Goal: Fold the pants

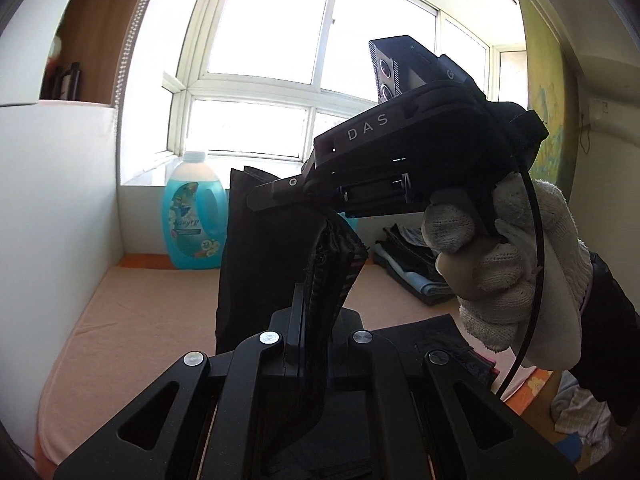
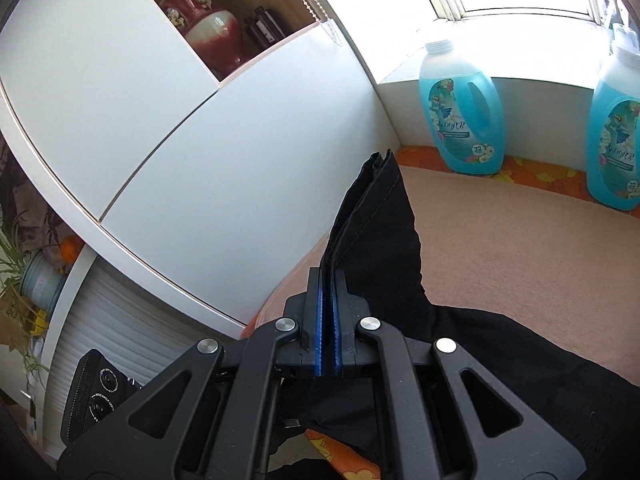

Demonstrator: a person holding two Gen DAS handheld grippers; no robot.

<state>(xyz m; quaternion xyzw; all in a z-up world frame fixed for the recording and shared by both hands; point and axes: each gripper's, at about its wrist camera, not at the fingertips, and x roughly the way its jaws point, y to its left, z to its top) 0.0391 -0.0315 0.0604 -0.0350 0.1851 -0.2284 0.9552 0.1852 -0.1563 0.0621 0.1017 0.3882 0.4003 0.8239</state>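
**Black pants lifted off the bed, pinched at both grippers**

Left gripper (image 1: 298, 344) clamped tight on a thick, bunched edge of the black pants (image 1: 260, 264) — fabric rising from between the closed jaws, then draping down toward the peach bed cover (image 1: 132, 320). Angled slightly downward, aimed toward the window (image 1: 280, 40).

Right gripper (image 2: 327, 300) likewise shut on the pants (image 2: 376, 240), blue pads (image 2: 318, 320) pressed against a folded seam edge that sticks up past the fingertips. Seen from the left wrist: right gripper (image 1: 260, 200) held higher, above the bed cover, body tilted, nose pointing left and biting the top corner of the hanging cloth. Gloved hand (image 1: 500, 264) in a white knit glove wrapped around its handle, dark sleeve (image 1: 612, 340) behind, black cable trailing down.

Rest of the pants spread lower right on the bed cover, partly hidden under the gripper frames.

At the far edge of the bed cover, below the window sill — two blue detergent bottles (image 2: 460, 112) standing upright. Right of them, a stack of folded clothes (image 1: 412, 268). Left of the bed cover, white cabinet panels (image 2: 200, 160), with a red and white vase (image 2: 212, 28) in an open niche above.
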